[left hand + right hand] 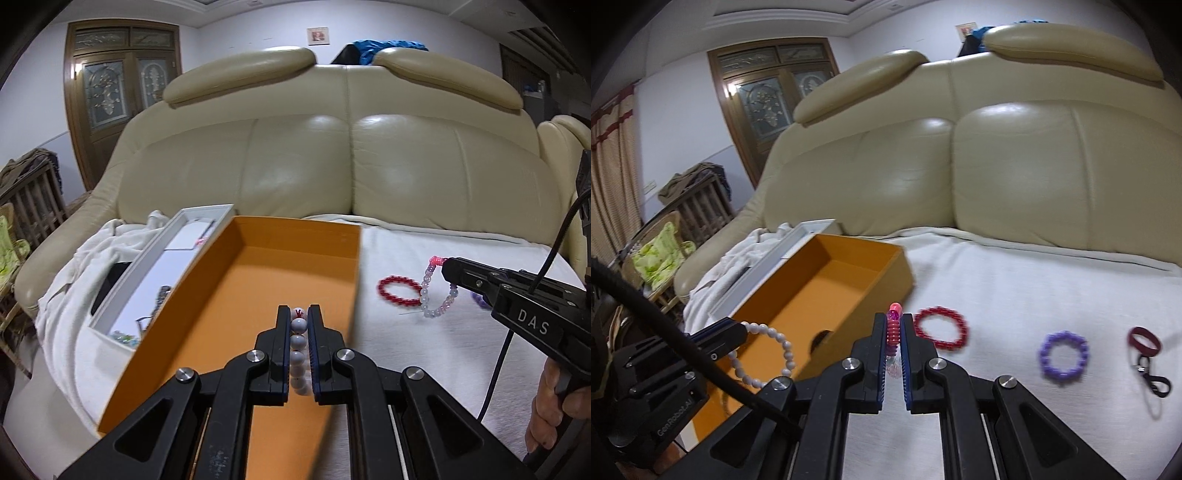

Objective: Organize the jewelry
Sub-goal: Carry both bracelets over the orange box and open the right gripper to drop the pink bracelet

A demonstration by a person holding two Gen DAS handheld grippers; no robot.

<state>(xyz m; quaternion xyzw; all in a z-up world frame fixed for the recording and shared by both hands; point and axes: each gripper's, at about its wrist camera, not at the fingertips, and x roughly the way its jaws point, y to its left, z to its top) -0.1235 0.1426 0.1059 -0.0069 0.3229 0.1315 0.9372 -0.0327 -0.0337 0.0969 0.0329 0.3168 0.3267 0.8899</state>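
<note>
The white bead bracelet (pixel 298 345) is pinched between the left gripper's (pixel 298 314) closed fingers, above the orange box (pixel 258 280), likely for dropping in. The pink-and-white bracelet (pixel 439 291) dangles from the right gripper's (pixel 894 325) clamped fingers over the sofa's white blanket (pixel 1034 280), beside the box's right edge.

White bead bracelet (pixel 298 347) hangs pinched over the open orange box (pixel 258 266); pink-and-clear bracelet (pixel 439 291) dangles right; red bracelet (pixel 942 328) and purple bracelet (pixel 1063 357) lie flat.
</note>
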